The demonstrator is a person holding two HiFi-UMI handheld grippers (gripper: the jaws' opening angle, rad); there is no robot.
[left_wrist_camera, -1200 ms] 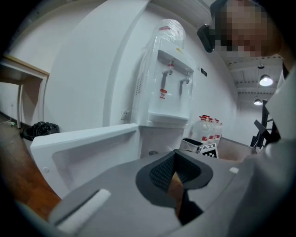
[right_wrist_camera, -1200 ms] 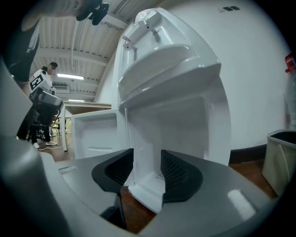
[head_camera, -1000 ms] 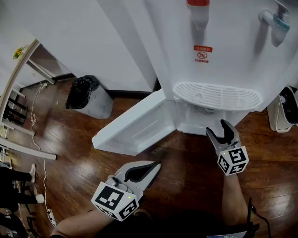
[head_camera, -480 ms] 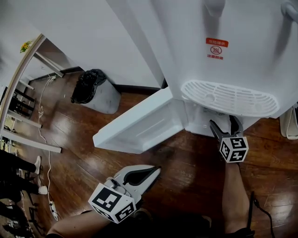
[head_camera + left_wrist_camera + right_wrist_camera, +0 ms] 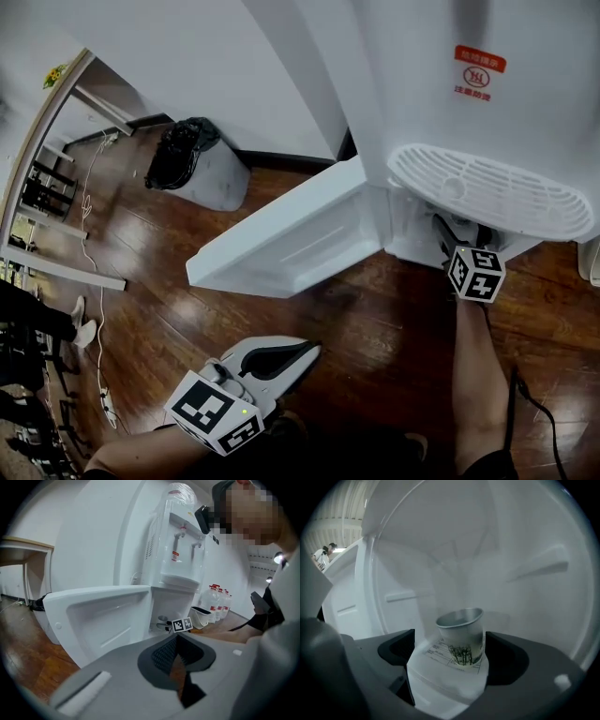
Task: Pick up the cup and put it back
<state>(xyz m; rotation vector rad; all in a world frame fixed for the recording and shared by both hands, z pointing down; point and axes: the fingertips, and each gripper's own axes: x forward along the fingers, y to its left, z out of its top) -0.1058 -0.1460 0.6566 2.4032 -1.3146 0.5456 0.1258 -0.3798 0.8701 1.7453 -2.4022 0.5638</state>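
Observation:
A paper cup with a tree print and a silvery inside stands on a white printed sheet inside the water dispenser's low cabinet. My right gripper is open around it, the cup closer to the right jaw; I cannot tell if it touches. In the head view the right gripper reaches into the cabinet under the drip tray, and the cup is hidden there. My left gripper hangs low over the wood floor, jaws shut and holding nothing; in its own view the left gripper points at the dispenser.
The cabinet door hangs open to the left of the white dispenser. A bin with a black bag stands by the wall. A cable trails on the floor at left. Water bottles and a white basket stand right of the dispenser.
My right gripper has moved forward from in front of the cabinet to inside it, under the drip tray. The left gripper has stayed low near the floor, still shut.

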